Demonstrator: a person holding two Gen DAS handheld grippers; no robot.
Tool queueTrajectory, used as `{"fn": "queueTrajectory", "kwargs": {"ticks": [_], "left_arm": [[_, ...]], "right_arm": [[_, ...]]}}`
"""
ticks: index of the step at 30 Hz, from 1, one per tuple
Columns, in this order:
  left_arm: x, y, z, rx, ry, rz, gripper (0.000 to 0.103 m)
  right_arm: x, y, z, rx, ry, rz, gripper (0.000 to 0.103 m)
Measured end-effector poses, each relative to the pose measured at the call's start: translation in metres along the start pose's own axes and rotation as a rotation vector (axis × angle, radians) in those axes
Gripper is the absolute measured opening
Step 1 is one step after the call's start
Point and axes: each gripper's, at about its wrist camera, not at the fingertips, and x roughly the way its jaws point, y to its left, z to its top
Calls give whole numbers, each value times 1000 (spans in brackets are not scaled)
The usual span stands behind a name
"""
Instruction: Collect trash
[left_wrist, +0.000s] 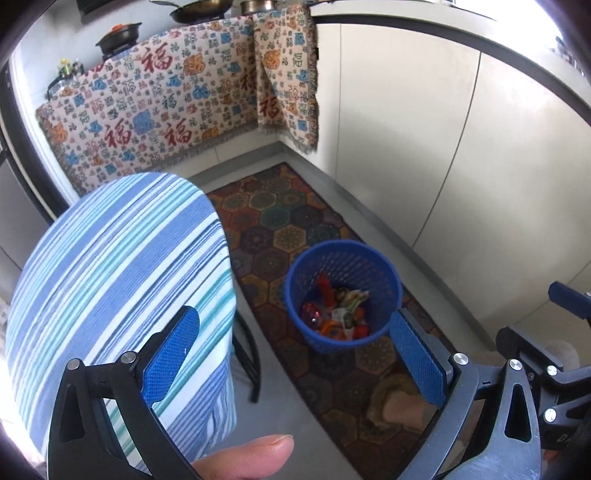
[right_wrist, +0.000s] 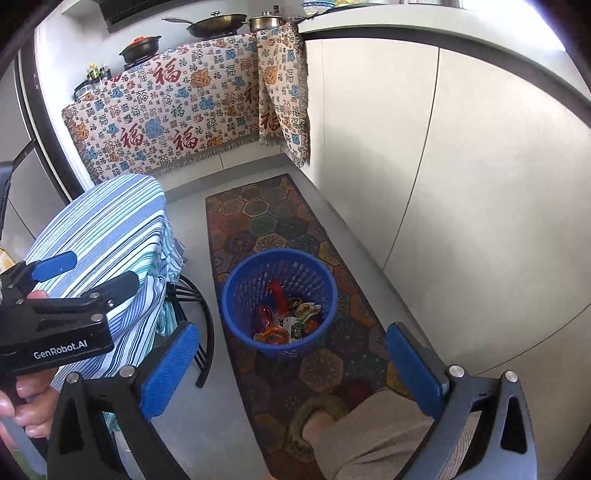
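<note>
Standing on the patterned hexagon-print floor runner (left_wrist: 295, 221), the round blue perforated plastic waste basket (left_wrist: 341, 295) holds the collected trash (left_wrist: 338, 314): crumpled wrappers in red, orange, white and green, lying at its bottom. The separate pieces are too small and tangled to tell apart, and the basket's near wall hides part of the heap.

The left gripper (left_wrist: 295, 362) hangs above the floor with its two blue-padded fingers (left_wrist: 171, 354) spread wide and nothing between them; the basket shows in the gap, well below. In the left wrist view its right finger covers the basket's lower right edge. A thumb tip (left_wrist: 255, 456) pokes in at the bottom, the rest of the hand cut off.

The right gripper (right_wrist: 291, 369) is likewise spread wide and empty, the basket in view between and beyond its pads. In the right wrist view the left gripper's black body, lettered "GenRobot.AI", enters from the left edge, held by a hand (right_wrist: 26, 402) only partly in frame.

A table draped in a blue, white and teal striped cloth (left_wrist: 118, 288) fills the left side; the cloth conceals all but a few dark curved legs. Below the right gripper, a trouser leg and a slippered foot (right_wrist: 317, 417) rest on the runner, cropped by the frame.

Behind, a cream cloth printed with red characters (right_wrist: 177, 110) hangs over the counter front, hiding whatever lies behind it. Pans (right_wrist: 214, 22) sit on top, clipped by the lens rim.
</note>
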Motion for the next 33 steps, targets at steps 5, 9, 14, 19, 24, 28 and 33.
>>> {"fn": "queueTrajectory", "kwargs": {"ticks": [5,9,14,19,24,28,33], "left_arm": [[-7,-3,-5,-4,-7,-4,102],[-9,-5,-5,-7,-15,-4,102],[-11,-5,-6,-11,-17,-12,102],[-12,-7,-7,-11,-22,-10,102],[-14,-6,-7,-13,-26,-14,102],[-14,-7,-7,-14,-25,-14,102],[-14,-7,-7,-14,-24,-16,102]], "right_arm": [[-8,4,-2,7,3,-7,103],[-15,4,-3,7,-8,-10,103],[-21,5,-2,4,-17,-9,103],[-24,6,-3,3,-20,-8,103],[-25,5,-3,2,-18,-8,103],[-25,5,-4,0,-19,-5,103],[-25,6,-5,2,-14,-7,103]]}}
